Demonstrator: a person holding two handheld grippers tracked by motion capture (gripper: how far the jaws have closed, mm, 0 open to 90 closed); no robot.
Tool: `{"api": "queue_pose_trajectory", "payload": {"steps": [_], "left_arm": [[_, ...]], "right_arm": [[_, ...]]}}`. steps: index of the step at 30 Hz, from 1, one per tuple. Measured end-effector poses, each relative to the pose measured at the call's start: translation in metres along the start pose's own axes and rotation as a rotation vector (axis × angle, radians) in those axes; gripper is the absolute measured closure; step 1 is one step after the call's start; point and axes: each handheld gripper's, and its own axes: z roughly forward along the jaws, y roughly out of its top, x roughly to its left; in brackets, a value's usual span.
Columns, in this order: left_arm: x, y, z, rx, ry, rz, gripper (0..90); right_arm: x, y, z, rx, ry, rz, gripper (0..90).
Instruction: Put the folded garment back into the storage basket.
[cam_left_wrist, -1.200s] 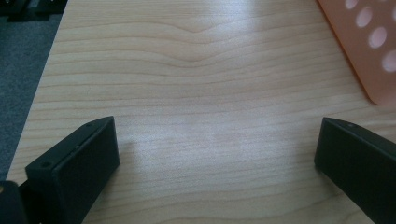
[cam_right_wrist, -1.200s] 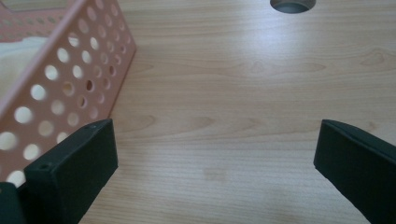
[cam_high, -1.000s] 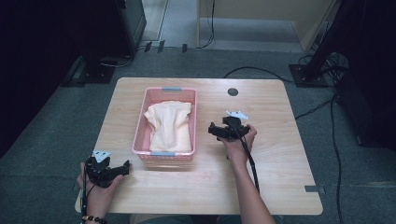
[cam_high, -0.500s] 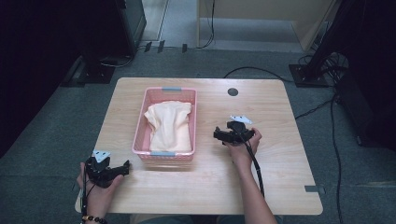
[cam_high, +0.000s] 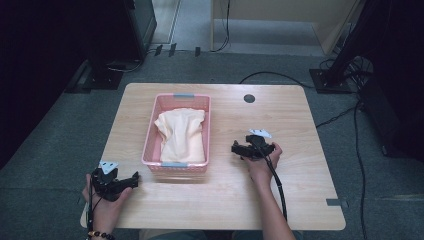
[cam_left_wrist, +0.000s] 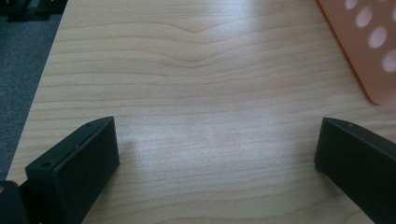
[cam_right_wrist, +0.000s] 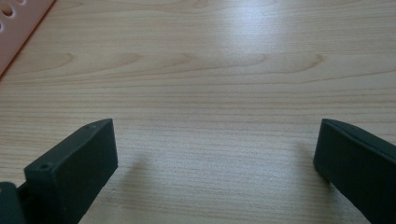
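Both grippers sitting low over the desk (cam_high: 300, 115), jaws wide apart, holding nothing.

Left gripper (cam_high: 131, 178) is resting by the basket's (cam_high: 150, 140) near-left corner, hand (cam_high: 102, 210) coming in from the desk's near edge, jaws pointing toward the basket. Right gripper (cam_high: 235, 148) is sitting right of the basket, well apart from it, forearm angling in from below. Cream cloth (cam_high: 181, 135) is lying folded inside the basket. Each gripper view is catching just a cropped pink sliver of the basket (cam_left_wrist: 369, 51) (cam_right_wrist: 18, 28).
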Motion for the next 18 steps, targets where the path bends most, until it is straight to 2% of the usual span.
{"api": "queue_pose_trajectory", "payload": {"steps": [14, 18], "left_arm": [[0.000, 0.000, 0.000, 0.000, 0.000, 0.000, 0.0], [0.000, 0.000, 0.000, 0.000, 0.000, 0.000, 0.0]], "right_arm": [[-0.009, -0.003, -0.004, 0.008, -0.040, -0.001, 0.0], [-0.012, -0.004, -0.005, 0.015, -0.058, -0.019, 0.0]]}}
